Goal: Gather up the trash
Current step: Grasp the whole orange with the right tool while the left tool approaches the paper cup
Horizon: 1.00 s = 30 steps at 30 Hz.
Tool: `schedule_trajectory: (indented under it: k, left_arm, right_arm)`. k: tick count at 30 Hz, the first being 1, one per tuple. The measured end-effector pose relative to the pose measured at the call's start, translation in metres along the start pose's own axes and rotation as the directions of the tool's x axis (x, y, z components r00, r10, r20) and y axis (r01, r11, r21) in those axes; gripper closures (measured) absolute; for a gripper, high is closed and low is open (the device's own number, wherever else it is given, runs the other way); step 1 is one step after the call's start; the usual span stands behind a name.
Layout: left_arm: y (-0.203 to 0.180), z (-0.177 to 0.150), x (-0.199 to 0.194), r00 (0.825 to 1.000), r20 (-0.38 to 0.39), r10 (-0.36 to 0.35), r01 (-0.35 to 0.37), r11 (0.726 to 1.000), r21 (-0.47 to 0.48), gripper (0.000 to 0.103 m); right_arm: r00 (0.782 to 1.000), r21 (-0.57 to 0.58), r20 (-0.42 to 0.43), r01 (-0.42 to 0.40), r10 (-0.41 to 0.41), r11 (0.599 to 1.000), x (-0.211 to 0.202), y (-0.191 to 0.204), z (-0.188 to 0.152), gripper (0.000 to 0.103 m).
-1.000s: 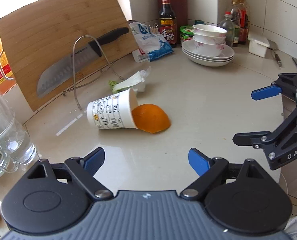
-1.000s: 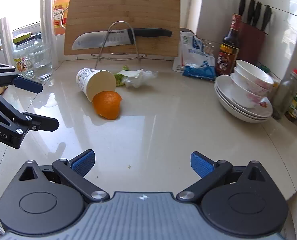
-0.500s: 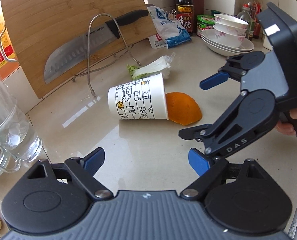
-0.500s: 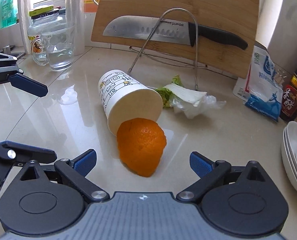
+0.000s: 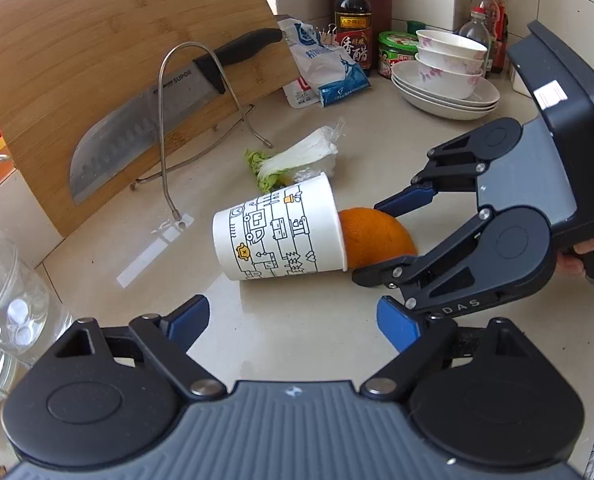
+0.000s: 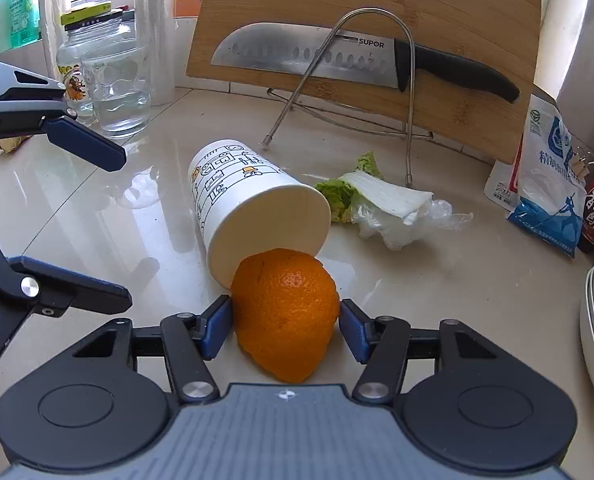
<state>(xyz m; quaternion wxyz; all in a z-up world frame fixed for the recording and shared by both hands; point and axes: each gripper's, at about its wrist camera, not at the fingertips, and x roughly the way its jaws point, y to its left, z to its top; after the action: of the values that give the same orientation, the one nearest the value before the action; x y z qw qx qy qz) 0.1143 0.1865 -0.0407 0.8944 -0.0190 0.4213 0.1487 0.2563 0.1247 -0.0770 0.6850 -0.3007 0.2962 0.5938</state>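
An orange half (image 6: 285, 308) lies on the pale counter (image 6: 437, 300), against the mouth of a tipped white paper cup (image 6: 253, 204) with line drawings. My right gripper (image 6: 285, 328) is closing on the orange half, its blue pads touching both sides; in the left wrist view this right gripper (image 5: 371, 242) straddles the orange half (image 5: 377, 236) from the right. A cabbage leaf with crumpled plastic (image 6: 381, 204) lies behind the cup (image 5: 277, 232). My left gripper (image 5: 293, 322) hovers open in front of the cup, nothing between its fingers.
A bamboo cutting board (image 6: 377, 0) and a knife (image 6: 317, 56) lean on a wire rack (image 6: 409, 100) at the back. A water glass (image 6: 117, 88) and jar stand left. Stacked bowls (image 5: 449, 76), a salt bag (image 5: 329, 68) and bottles (image 5: 353, 16) stand right.
My right gripper moved in toward the cup, lowered over the orange half and narrowed its jaws onto it. The left gripper drifted slightly closer to the cup, still open.
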Motion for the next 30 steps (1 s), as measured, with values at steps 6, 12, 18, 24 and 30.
schedule_trajectory:
  k: [6,12,18,24,30]
  left_arm:
    - [0.003,0.016,0.003,1.0,0.011,-0.002,0.001,0.999,0.054,0.012]
    - [0.007,0.031,0.015,1.0,0.007,0.014,-0.015,0.983,0.183,0.012]
    - [0.005,0.035,0.035,0.999,-0.012,0.036,-0.031,0.956,0.291,0.012]
    - [-0.007,0.047,0.049,1.0,-0.011,0.001,0.004,0.916,0.402,0.012]
    - [-0.011,0.059,0.068,0.999,-0.035,-0.029,0.042,0.888,0.458,0.013]
  right_arm:
    - [1.0,0.029,0.006,0.015,-0.015,0.999,-0.014,-0.005,-0.007,0.04]
    - [0.999,0.058,-0.001,0.04,-0.04,0.997,-0.027,-0.01,-0.019,0.04]
    - [0.998,0.096,-0.004,0.064,-0.064,0.993,-0.038,-0.015,-0.029,0.04]
    - [0.997,0.132,0.0,0.082,-0.083,0.988,-0.044,-0.019,-0.034,0.04]
    - [0.995,0.169,0.006,0.1,-0.102,0.981,-0.051,-0.023,-0.037,0.04]
